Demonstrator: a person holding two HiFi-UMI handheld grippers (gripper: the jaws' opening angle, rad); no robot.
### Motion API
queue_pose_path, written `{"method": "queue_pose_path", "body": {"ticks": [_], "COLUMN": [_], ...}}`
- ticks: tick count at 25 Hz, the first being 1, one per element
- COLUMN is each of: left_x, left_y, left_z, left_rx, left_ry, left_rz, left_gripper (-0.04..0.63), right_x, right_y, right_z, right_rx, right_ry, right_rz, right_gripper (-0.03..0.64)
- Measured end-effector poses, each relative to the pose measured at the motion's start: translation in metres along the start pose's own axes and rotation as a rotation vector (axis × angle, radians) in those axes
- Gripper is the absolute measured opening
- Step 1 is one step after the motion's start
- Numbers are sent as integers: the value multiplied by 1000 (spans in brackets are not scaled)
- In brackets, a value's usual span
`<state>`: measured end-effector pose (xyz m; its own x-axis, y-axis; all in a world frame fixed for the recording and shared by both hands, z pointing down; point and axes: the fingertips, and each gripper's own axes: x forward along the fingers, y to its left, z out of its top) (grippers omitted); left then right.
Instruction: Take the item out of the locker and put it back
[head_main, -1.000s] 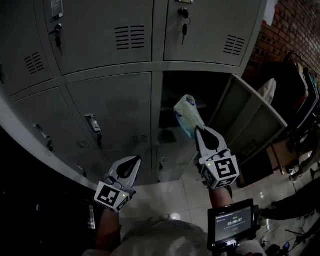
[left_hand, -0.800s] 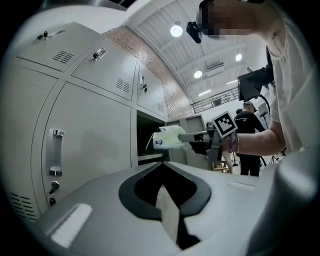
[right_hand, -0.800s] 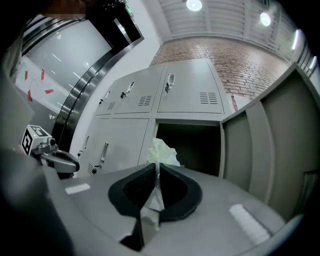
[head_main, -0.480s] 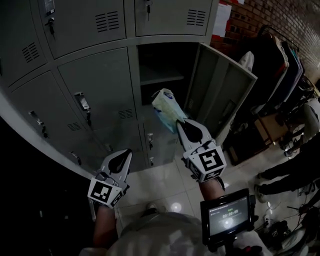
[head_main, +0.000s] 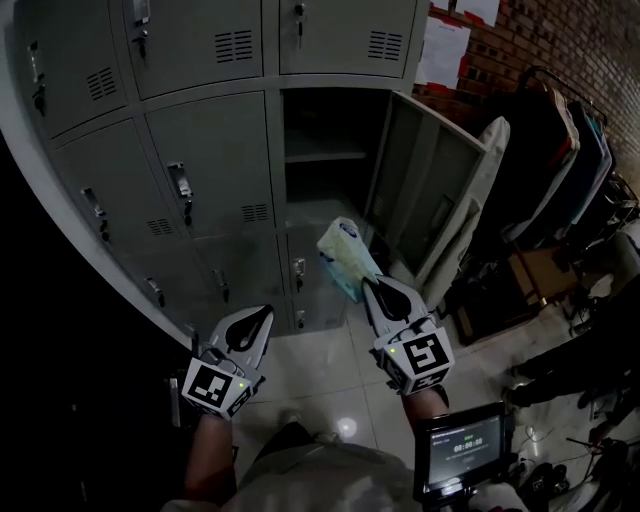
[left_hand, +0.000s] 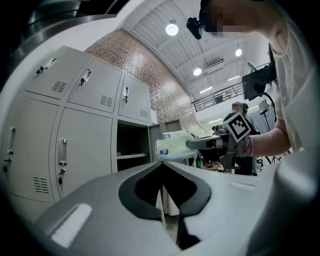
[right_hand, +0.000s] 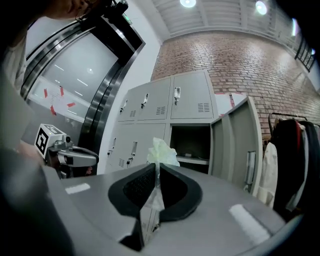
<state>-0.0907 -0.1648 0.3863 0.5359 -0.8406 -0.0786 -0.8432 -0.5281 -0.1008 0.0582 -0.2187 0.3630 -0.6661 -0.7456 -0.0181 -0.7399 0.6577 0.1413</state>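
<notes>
Head view: right gripper (head_main: 367, 287) is clamping the tissue pack (head_main: 344, 253), aiming it lengthwise at the open locker (head_main: 322, 122) ahead.

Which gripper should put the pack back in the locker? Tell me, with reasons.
Right. The right gripper is shut on the soft pack, facing the open locker; the left gripper is shut, empty and farther from it.

Right gripper (head_main: 368, 287) clutching tissue pack (head_main: 344, 252), locker door (head_main: 425, 190) open
</notes>
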Motion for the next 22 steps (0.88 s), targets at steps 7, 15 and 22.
{"method": "queue_pose_path", "body": {"ticks": [7, 15, 22], "left_x": [-2, -7, -11], "left_y": [4, 15, 35], "left_z": [9, 19, 15], "left_rx": [-10, 22, 11], "left_ry": [-14, -31, -42], "left_rz": [-7, -8, -26], "left_gripper": [5, 5, 5], "right_x": [-2, 11, 26], "right_y": [9, 21, 26], "right_z": [10, 14, 11], "right_rx": [1, -5, 3], "right_ry": [-16, -9, -10], "right_rz": [-9, -10, -40], "right_gripper": [9, 9, 11]}}
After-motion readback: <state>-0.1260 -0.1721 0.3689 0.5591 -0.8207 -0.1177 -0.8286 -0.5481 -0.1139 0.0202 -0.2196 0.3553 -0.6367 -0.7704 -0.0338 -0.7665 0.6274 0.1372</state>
